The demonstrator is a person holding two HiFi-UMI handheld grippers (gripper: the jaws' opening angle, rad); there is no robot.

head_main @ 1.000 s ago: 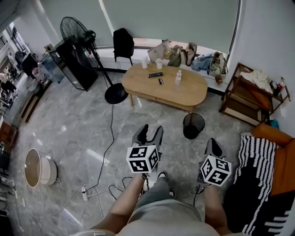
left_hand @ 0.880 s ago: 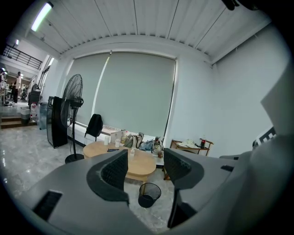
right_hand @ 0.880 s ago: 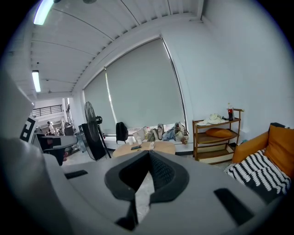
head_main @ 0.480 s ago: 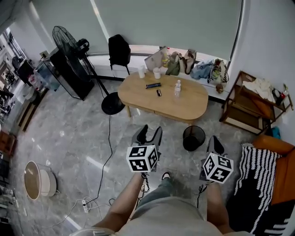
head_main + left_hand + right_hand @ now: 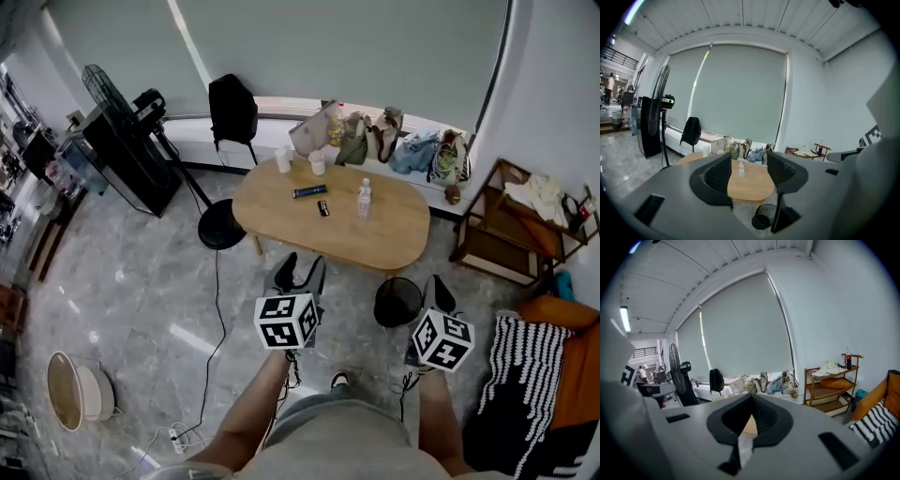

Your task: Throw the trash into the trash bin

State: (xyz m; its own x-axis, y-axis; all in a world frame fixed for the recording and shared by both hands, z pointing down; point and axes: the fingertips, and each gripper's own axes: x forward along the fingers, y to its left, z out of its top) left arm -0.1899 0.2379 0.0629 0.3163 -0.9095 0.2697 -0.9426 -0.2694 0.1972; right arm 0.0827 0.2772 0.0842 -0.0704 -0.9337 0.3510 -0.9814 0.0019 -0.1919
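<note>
Open marble floor spreads left of an oval wooden table; a black trash bin stands just beside its near edge. The left gripper holds its jaws apart, empty; the right gripper has closed on nothing. A bottle stands on the tabletop.

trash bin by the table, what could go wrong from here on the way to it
A black cable runs down the floor on your left, towards your feet; you might trip.
The trash bin stands close to the table, so a shoe could tip it.
The bottle stands upright; a careless left gripper could topple it.
</note>
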